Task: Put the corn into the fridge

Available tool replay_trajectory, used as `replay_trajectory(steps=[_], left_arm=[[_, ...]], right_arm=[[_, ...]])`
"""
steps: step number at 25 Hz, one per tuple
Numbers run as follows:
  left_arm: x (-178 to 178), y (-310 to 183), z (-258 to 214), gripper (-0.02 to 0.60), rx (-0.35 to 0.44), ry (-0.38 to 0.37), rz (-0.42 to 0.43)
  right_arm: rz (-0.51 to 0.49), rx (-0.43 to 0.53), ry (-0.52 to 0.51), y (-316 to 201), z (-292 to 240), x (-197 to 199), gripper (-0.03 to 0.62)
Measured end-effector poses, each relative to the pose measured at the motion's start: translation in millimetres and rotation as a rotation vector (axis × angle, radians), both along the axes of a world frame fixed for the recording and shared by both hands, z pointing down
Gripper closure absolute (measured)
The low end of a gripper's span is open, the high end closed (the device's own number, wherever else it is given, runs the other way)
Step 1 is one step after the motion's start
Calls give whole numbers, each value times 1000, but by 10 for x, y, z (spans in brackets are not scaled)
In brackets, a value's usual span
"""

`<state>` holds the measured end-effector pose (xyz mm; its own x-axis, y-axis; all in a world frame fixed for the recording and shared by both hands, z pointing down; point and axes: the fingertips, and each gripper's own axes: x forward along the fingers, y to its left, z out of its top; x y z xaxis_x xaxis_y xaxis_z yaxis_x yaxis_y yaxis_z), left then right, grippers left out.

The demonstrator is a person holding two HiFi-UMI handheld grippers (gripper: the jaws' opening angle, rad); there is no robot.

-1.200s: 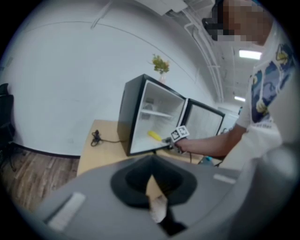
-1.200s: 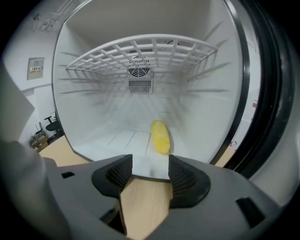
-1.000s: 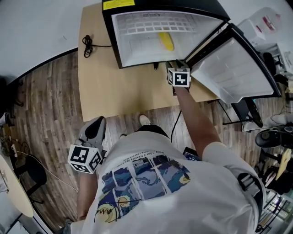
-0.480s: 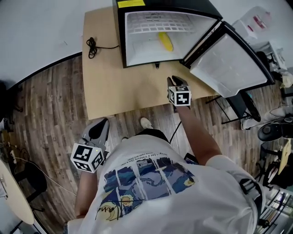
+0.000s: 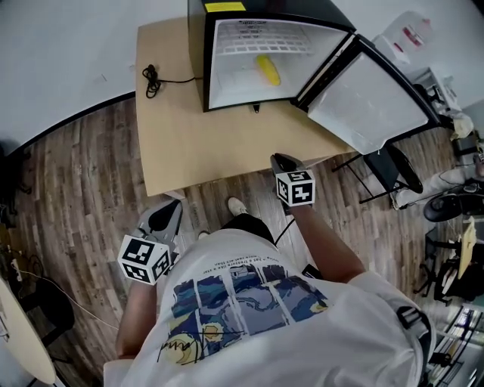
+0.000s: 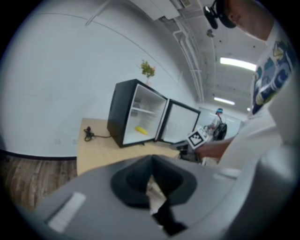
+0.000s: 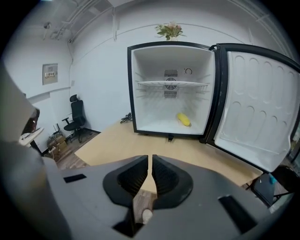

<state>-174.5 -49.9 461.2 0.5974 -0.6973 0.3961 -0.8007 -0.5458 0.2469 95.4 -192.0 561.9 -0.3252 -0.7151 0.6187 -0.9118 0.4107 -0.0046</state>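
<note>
**Head view with both gripper views: withdrawal after placement.**

Over the last second the right gripper draws back from the mouth of the fridge and across the table. It now hangs over the table's near edge, well apart from the cabinet. Its jaws have just been closing. In the right gripper view the 2 pads stand almost together, with only a thin slit between them, and nothing is held in that slit.

The corn has not shifted. It lies alone on the white floor of the fridge, below the single wire shelf and toward the right of the compartment. It touches neither gripper. The door stands swung wide to the right.

Judged from this, the placement itself is complete and the hand is clearing away. Only the open door remains, and the task sentence does not ask for it to be shut.

Pose: the right arm reaches forward from the shoulder, nearly straight, with the gripper aimed ahead and downward. The left gripper is carried low at the person's left side over the wood floor, short of the table. It points ahead with a slight downward tilt. Its jaws meet in the left gripper view and hold nothing.
</note>
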Motion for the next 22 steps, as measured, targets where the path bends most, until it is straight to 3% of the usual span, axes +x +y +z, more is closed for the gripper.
replay_trajectory(steps=[10,22], left_arm=[[-51,158,37,572,6,11,40],[-174,314,61,572,9,25,-1]], right_arm=[[-60,21,-33,616,-282,-290,565],[-124,55,-61,725,-473,-582,568]])
